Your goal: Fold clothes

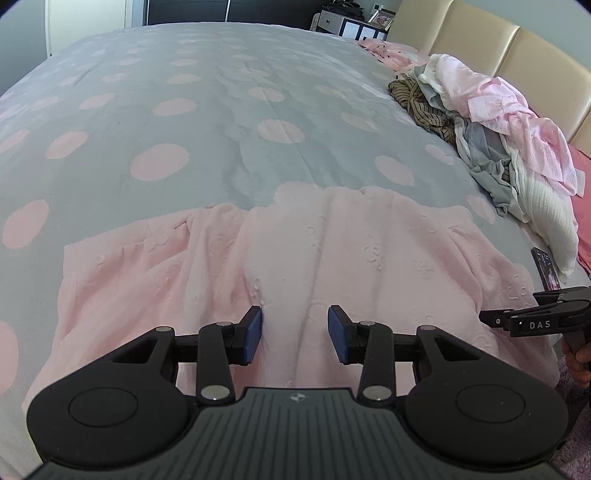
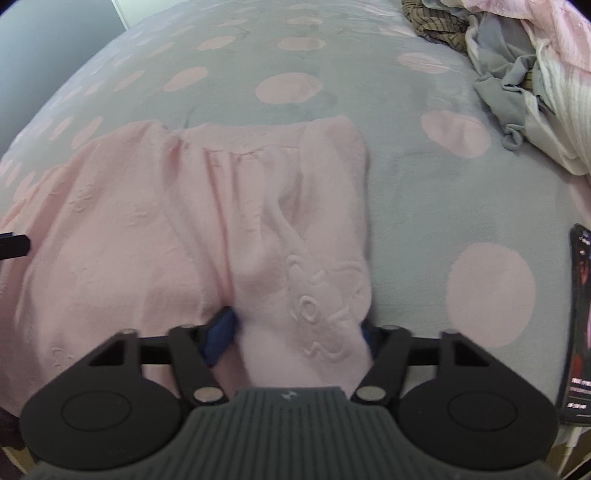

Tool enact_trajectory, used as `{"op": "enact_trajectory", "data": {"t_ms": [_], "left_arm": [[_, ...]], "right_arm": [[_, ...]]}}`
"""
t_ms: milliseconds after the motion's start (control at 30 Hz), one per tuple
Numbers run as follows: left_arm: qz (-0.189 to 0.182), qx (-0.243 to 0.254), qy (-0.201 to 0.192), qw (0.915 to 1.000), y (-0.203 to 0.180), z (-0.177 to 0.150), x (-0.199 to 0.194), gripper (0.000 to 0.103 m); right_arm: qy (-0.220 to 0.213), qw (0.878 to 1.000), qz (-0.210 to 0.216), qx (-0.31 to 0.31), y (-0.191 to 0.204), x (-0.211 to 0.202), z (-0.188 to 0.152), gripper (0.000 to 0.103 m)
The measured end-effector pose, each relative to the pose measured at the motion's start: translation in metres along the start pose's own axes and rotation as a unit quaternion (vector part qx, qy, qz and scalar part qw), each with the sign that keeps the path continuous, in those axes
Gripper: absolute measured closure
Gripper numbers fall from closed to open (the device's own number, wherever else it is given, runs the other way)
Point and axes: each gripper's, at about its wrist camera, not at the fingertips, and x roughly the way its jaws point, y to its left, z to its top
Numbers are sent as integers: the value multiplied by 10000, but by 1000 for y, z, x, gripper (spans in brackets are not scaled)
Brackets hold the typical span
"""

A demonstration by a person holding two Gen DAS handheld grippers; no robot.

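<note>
A pale pink fleece garment (image 1: 332,251) lies spread on the grey bedspread with pink dots (image 1: 221,110). My left gripper (image 1: 294,332) hovers open over its near middle, with only flat cloth under its blue pads. My right gripper (image 2: 293,334) is spread wide at the garment's right side. A thick raised fold of the pink garment (image 2: 147,229) bulges between its fingers and hides most of the right pad. In the left wrist view the right gripper (image 1: 535,317) shows at the right edge, held by a hand (image 1: 580,362).
A pile of loose clothes (image 1: 498,122), pink, white, grey and striped brown, sits at the right by the beige headboard (image 1: 498,48). A dark phone (image 2: 580,314) lies on the bed to the right of the garment. A white cabinet (image 1: 347,24) stands beyond the bed.
</note>
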Motion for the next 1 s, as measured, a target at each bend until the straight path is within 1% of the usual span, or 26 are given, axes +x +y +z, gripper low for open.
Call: {"op": "enact_trajectory", "data": {"t_ms": [33,67,100,133,200,333,500,600,700,833,1000], "left_arm": [[0,3,-11,10000,0,0,-1,66],[-1,6,-23,10000,1,-1,-2,66],[4,-2,-33,10000,1,-1,-2,66],[9,-9,-44,10000,1,-1,-3,67],[21,-21,-70,10000,1,-2,-5,67],[62,-40,-153,9999,3,-2,-12,67],[180,-223,-318,9991,13,2,-22,66],[220,-307,-446,9983,17,5,-28,67],[246,-377,-556,9974,22,8,-34,67],[284,-472,-656,9963,29,11,-42,67],[357,-537,-798,9947,37,13,-55,67]], "right_arm": [[4,10000,89,40,1,0,0,57],[8,9998,178,81,3,-1,0,70],[13,9996,267,122,4,-1,-1,80],[17,9995,275,179,5,-2,0,81],[-8,9992,296,272,6,-4,1,90],[-192,9985,385,347,13,-19,4,92],[-447,9966,558,398,27,-44,12,92],[-632,9940,827,327,41,-58,19,93],[-721,9905,1146,255,57,-68,25,93],[-811,9865,1416,109,82,-73,35,93],[-811,9807,1776,-64,111,-77,47,93]]}}
